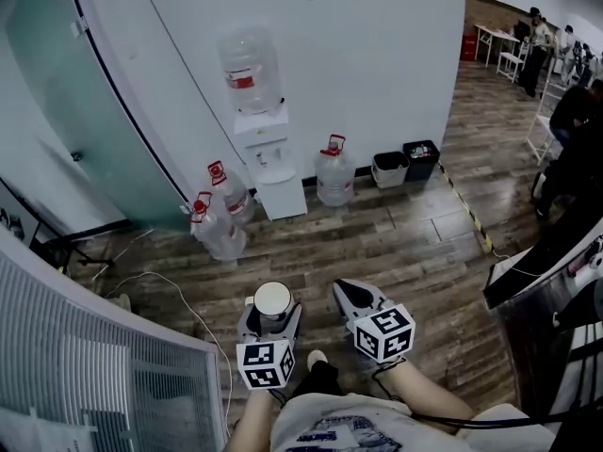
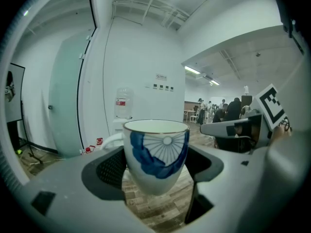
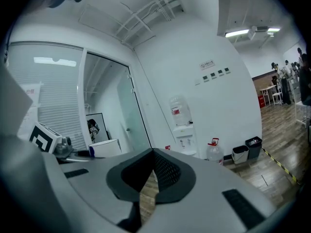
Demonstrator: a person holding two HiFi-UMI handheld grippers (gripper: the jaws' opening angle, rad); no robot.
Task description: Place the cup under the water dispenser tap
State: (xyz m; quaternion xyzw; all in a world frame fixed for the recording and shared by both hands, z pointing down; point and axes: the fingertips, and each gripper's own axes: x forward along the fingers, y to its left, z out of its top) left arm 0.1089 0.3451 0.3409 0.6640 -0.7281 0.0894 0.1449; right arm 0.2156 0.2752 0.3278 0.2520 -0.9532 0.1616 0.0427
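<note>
Head view: a stretch of bare wood-plank floor lies between the person and the water dispenser, which stands against the white wall well ahead.
Cup: the cup is white with a blue fan pattern. It is upright, off the floor and low in the frame, well apart from the dispenser.
Left gripper: the left gripper has its jaws closed on the cup's sides, with the rim above the pads.
Right gripper: the right gripper has its jaws together with nothing between them. It is just beside the left one, not touching it.
Dispenser flanks: two spare bottles crowd the left of its base and one bottle stands near its right. The floor straight in front of it is bare.
Left edge: a frosted glass partition runs back to the wall. A white slatted panel stands close to the left gripper, and a thin cable trails over the planks between them.
Right edge: two bins sit by the wall, striped tape runs along the floor, and a dark counter edge juts in.
Far right: people stand well apart from the dispenser.
</note>
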